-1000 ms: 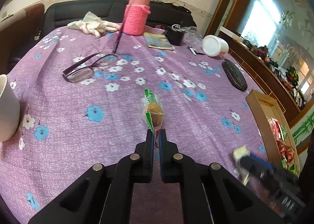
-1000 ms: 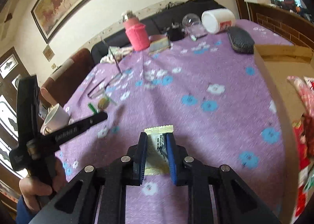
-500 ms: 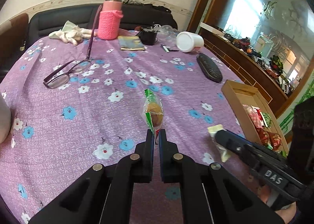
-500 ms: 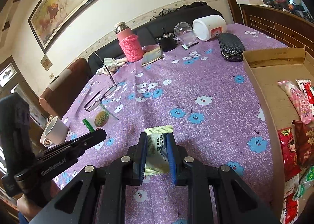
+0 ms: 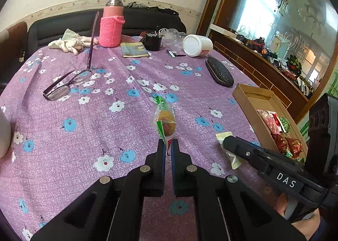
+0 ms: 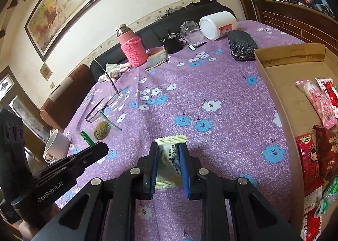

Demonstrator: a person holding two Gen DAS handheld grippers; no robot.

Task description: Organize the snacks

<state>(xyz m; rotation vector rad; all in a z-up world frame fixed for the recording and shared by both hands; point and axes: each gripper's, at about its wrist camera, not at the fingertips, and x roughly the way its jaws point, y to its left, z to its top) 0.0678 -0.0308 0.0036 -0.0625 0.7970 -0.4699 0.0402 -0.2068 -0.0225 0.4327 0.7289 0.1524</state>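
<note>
Purple floral tablecloth, gripped snacks

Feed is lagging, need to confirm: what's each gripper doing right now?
Left gripper: shut on the green-edged snack packet.
Right gripper: shut on the pale yellow packet.

Left hand-held gripper: matte black plastic, two flat parallel fingers with blue pads on the inner faces. Each finger sits on an angular black linkage arm with triangular cut-outs. Four round silver pivot screws across the linkage, two inner, two outer. Seen from the other camera, its side carries white lettering "GenRobot.AI".

Right hand-held gripper: same black build, same four silver screws, blue pads more visible along the inner finger edges. Side view shows a white "DAS" label and a boxy black housing with round recesses. Dark blue sleeve edge at the wrist.
</note>
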